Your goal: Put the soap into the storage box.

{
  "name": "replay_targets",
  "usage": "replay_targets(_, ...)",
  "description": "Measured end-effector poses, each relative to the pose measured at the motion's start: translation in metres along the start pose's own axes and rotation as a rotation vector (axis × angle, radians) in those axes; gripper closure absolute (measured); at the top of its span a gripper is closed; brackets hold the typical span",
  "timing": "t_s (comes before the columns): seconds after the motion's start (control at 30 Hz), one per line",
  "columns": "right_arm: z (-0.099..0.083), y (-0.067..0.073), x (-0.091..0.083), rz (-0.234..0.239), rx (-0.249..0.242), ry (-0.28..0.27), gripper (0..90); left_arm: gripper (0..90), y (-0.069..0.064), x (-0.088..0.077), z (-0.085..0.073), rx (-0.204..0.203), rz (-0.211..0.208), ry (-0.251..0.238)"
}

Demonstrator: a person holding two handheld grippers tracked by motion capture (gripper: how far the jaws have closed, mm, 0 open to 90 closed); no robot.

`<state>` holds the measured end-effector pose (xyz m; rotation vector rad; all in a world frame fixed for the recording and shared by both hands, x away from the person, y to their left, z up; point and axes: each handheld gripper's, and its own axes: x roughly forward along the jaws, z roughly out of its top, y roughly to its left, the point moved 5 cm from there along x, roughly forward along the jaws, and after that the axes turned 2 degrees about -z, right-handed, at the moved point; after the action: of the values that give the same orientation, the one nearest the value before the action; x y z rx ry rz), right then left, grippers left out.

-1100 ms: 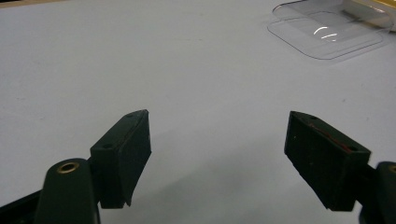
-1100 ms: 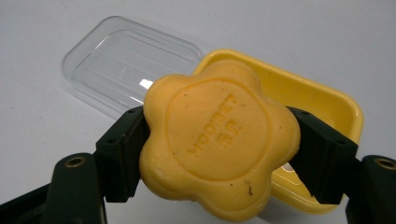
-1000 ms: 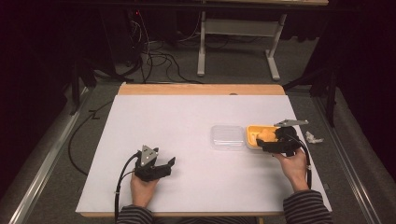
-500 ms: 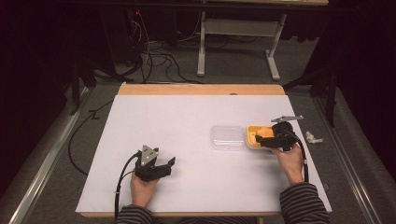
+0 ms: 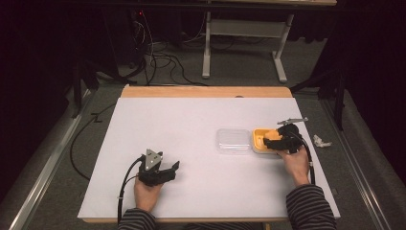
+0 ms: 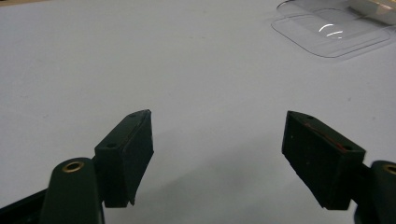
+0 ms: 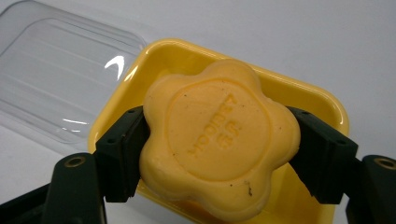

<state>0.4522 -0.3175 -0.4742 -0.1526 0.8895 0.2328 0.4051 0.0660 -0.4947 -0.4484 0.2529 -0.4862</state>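
Note:
A flower-shaped yellow soap bar (image 7: 217,140) sits clamped between the two black jaws of my right gripper (image 7: 219,154), held just over a yellow soap dish (image 7: 308,95). From above, that right gripper (image 5: 275,142) hovers at the yellow dish (image 5: 258,139) on the table's right side. A clear plastic lid (image 5: 232,140) lies flat just left of the dish, and the clear lid (image 7: 56,79) shows beyond the soap. My left gripper (image 5: 165,171) rests at the front left of the table, open; its jaws (image 6: 219,158) stand wide apart over bare white surface.
The white table top (image 5: 191,124) has a wooden strip along its far edge. A small crumpled white scrap (image 5: 321,141) lies near the right edge. Cables trail from both grippers. Desk legs and floor cables lie beyond the table.
My right gripper has carried the soap a little left and down toward the yellow dish. The left gripper has stayed where it was.

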Motion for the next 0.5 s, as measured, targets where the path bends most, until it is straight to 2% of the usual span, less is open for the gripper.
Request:
replay_targets(0.1,0.000,0.000,0.003,-0.004,-0.007,0.014,27.1,25.5,0.001,0.000,0.001,-0.015,0.001,-0.001)
replay_targets(0.27,0.001,0.004,0.010,-0.031,-0.033,0.041,27.1,25.5,0.000,-0.001,0.001,-0.007,-0.005,0.000)
replay_targets(0.37,0.001,0.006,0.012,-0.031,-0.038,0.050,27.1,25.5,0.000,-0.001,0.001,-0.006,-0.006,0.001)
replay_targets(0.5,-0.002,0.001,0.014,-0.026,-0.006,0.063,26.9,25.5,0.000,-0.001,0.001,-0.008,-0.013,0.002)
